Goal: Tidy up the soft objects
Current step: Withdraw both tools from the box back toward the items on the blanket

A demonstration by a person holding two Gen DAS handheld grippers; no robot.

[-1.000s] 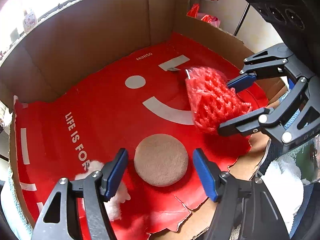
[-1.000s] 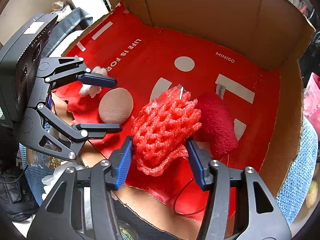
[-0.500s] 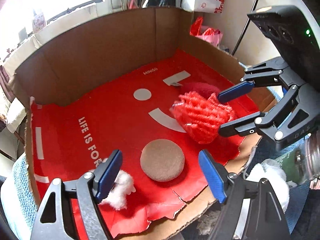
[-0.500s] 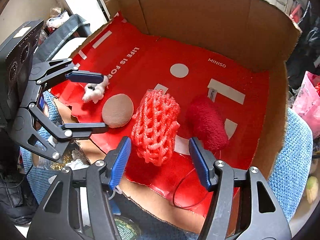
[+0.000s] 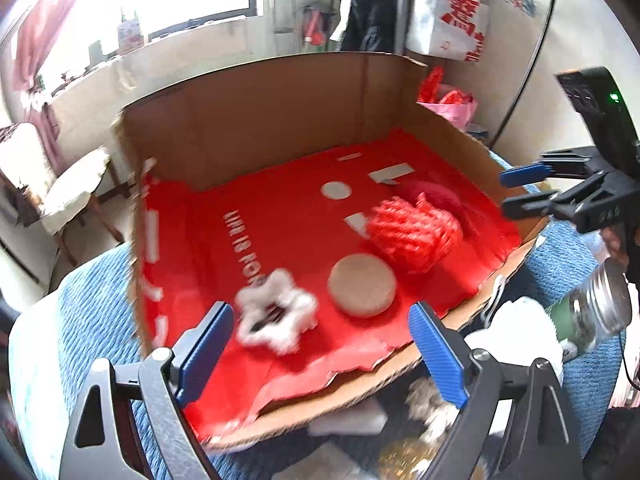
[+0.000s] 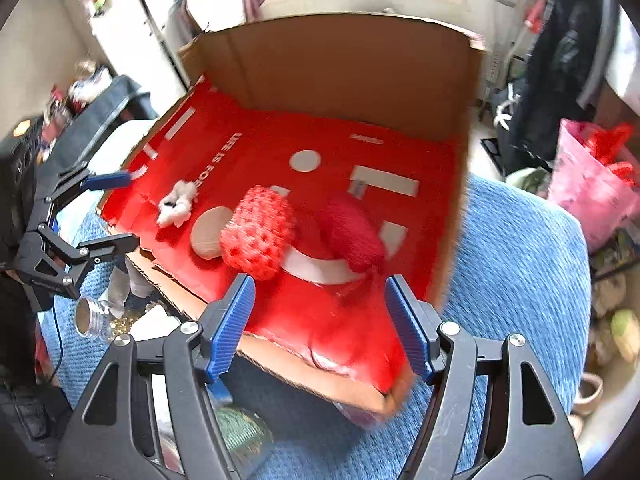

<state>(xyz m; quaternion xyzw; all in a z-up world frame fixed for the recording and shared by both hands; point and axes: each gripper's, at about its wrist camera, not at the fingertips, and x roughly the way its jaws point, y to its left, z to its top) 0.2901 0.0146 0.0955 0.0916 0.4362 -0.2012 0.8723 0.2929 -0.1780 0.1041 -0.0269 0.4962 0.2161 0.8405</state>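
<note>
Inside the cardboard box (image 5: 280,120), on its red printed liner (image 6: 256,160), 4 soft items lie in a rough row near the front edge. White fluffy piece (image 5: 276,316) sits furthest toward the left gripper's side, blurred in the left wrist view. Just beside it is the flat round tan pad (image 5: 362,290). Red foam net (image 6: 258,236) lies against the pad's far side and overlaps it in the right wrist view. Dark red plush piece (image 6: 352,236) is just beyond the net, touching or nearly so, cannot tell which.

Left gripper (image 5: 320,356) is held in front of the box, jaws spread wide, nothing between the blue pads. Right gripper (image 6: 320,324) also sits at the front edge, jaws wide apart and holding nothing, net and plush piece ahead of its fingers. Box rests on blue knit fabric (image 6: 520,260). A glass jar (image 5: 592,312) with threaded neck lies outside the box near the right gripper.
</note>
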